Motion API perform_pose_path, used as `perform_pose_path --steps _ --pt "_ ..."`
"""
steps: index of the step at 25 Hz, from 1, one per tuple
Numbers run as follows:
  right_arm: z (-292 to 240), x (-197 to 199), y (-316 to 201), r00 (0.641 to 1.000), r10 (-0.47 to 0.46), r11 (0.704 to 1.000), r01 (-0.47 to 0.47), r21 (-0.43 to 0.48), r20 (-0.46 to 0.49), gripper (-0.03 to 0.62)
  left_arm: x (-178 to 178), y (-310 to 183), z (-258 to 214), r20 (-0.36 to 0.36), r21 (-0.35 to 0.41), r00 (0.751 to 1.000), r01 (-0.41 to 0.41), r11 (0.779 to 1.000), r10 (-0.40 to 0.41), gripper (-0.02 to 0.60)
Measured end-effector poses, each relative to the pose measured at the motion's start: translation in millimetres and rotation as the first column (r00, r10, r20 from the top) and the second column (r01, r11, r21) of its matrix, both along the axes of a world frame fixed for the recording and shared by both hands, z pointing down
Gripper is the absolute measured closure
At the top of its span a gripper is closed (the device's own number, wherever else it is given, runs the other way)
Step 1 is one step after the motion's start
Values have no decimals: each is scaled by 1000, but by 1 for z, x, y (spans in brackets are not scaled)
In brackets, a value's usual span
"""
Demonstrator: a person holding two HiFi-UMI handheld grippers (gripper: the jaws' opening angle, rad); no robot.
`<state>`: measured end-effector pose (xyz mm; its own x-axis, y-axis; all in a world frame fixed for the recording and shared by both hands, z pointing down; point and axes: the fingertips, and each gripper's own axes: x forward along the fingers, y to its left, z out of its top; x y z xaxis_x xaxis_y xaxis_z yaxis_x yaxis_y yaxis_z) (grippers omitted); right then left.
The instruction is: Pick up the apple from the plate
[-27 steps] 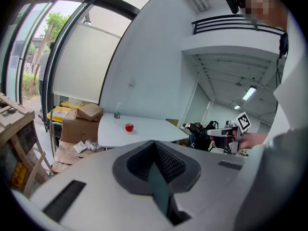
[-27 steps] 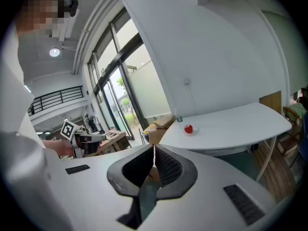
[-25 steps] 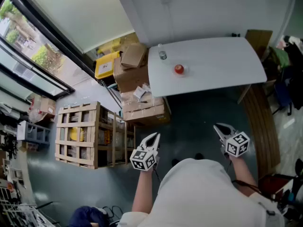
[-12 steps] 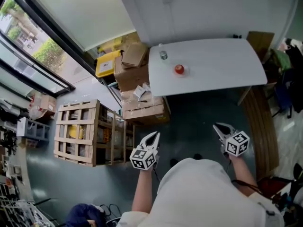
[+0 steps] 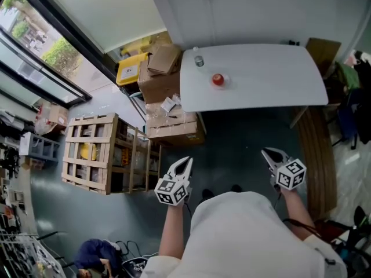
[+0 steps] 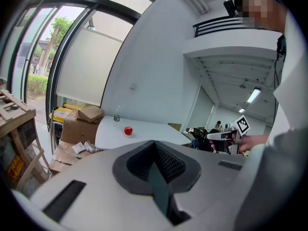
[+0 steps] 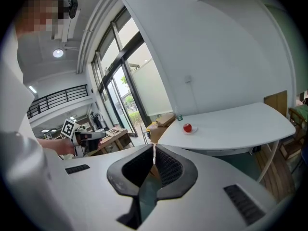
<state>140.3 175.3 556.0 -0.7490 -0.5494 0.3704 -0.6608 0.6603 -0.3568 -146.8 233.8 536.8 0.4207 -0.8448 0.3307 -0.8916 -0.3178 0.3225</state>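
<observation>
Room: a hall with a tall window (image 5: 40, 62) at the left, a dark floor (image 5: 243, 138) and a white table (image 5: 272, 80) against the far wall.
Apple: the apple (image 5: 218, 79) is red and sits on a small pale plate (image 5: 225, 83), on the left part of the table, back from its near edge.
Close by: a bottle (image 5: 199, 61) stands just beyond it, toward the table's left corner and apart from the plate.
Beside the table: boxes (image 5: 165, 77) are stacked at its left end, and a wooden crate (image 5: 93, 158) stands further left on the floor.
Left tool: the left tool (image 5: 185, 162) has its jaws pressed together with nothing between them.
Right tool: the right tool (image 5: 268, 153) is also closed and empty.
Key relation: the apple lies well ahead of both tools, across open floor. In the head view it falls between them sideways.
Nearer hand: neither is plainly nearer, so either could take it.
Axis: the apple is round, so no grasp direction is favoured.
Stage: I judge this to be the approach. The person has yet to reach the table, and the chosen tool must spread its jaws before closing on the apple.
</observation>
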Motion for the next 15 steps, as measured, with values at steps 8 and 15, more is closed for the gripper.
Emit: perform_pose_path --steps 8,15 --pt "5 15 -8 998 -57 998 57 -4 -3 556 30 -1 5 -7 5 1000 22 1000 -22 580" --pt "7 13 -15 995 -97 995 97 -10 3 556 46 -5 10 -12 -3 1000 21 1000 -21 580"
